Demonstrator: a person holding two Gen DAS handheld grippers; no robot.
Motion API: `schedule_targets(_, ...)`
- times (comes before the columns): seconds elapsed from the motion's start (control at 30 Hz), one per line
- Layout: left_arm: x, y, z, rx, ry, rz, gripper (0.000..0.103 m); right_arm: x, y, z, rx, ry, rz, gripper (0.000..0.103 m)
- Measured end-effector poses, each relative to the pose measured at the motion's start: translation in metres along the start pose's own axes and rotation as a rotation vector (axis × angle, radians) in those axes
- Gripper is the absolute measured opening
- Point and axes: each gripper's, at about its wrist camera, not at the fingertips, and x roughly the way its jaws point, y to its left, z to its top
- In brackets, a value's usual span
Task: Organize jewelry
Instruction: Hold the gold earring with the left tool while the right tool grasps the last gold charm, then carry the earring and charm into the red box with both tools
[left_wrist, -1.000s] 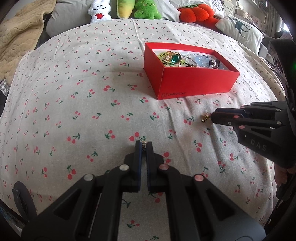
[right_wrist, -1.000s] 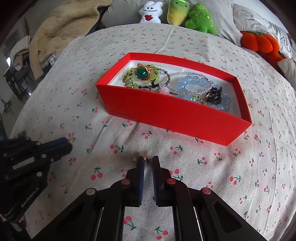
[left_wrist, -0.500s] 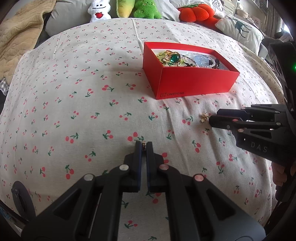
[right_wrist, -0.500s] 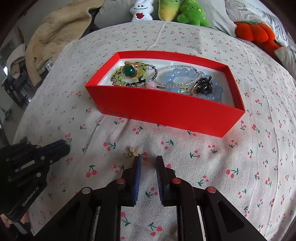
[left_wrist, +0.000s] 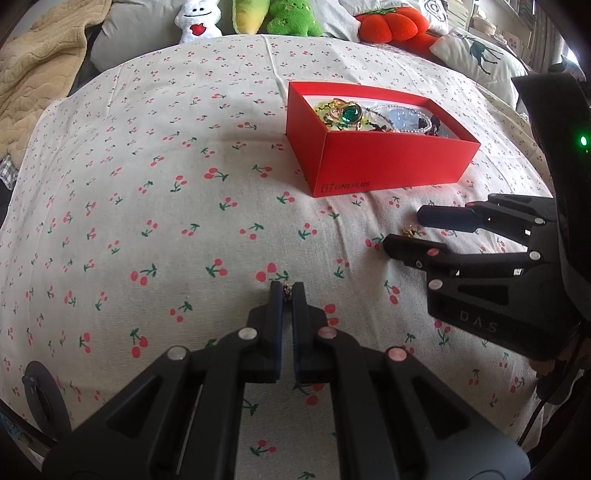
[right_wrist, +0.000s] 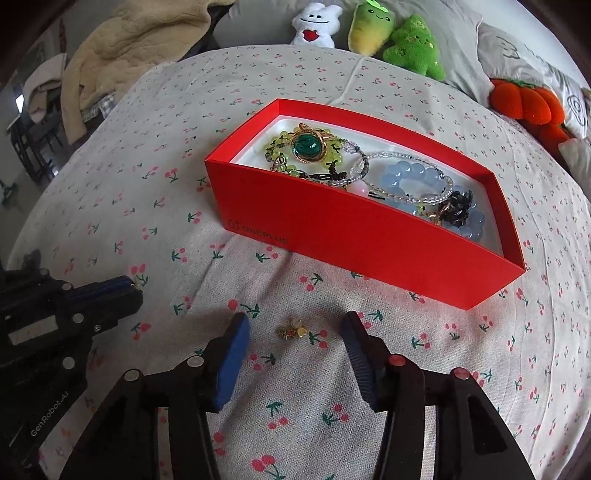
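A red box (right_wrist: 369, 240) (left_wrist: 388, 162) on the cherry-print bedspread holds several bracelets and a green-stone brooch (right_wrist: 308, 146). A small gold earring (right_wrist: 291, 330) (left_wrist: 410, 230) lies on the cloth in front of the box. My right gripper (right_wrist: 293, 332) (left_wrist: 402, 230) is open, its fingers either side of that earring. My left gripper (left_wrist: 287, 290) (right_wrist: 135, 286) is shut on a tiny gold and dark earring (left_wrist: 287, 288), held just above the cloth to the left of the right gripper.
Plush toys (right_wrist: 406, 40) and an orange plush (right_wrist: 524, 103) line the far edge of the bed, with pillows behind. A beige blanket (right_wrist: 122, 48) is heaped at the far left. Bedspread (left_wrist: 147, 184) stretches left of the box.
My right gripper has opened wide, let the gold earring lie on the cloth between its fingers, and drawn back slightly. My left gripper has stayed shut on its earring.
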Motion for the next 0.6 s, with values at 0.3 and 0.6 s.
schedule_targets(0.3,0.0,-0.004,0.007,-0.005,-0.001,-0.004,0.005,-0.013,-0.027,0.0,0.073,0.022,0.083,0.007)
schedule_targets(0.6,-0.009,-0.02,0.016,0.01,-0.029,-0.036,0.005,-0.039,-0.05,0.002,0.112,-0.043,0.11,0.009)
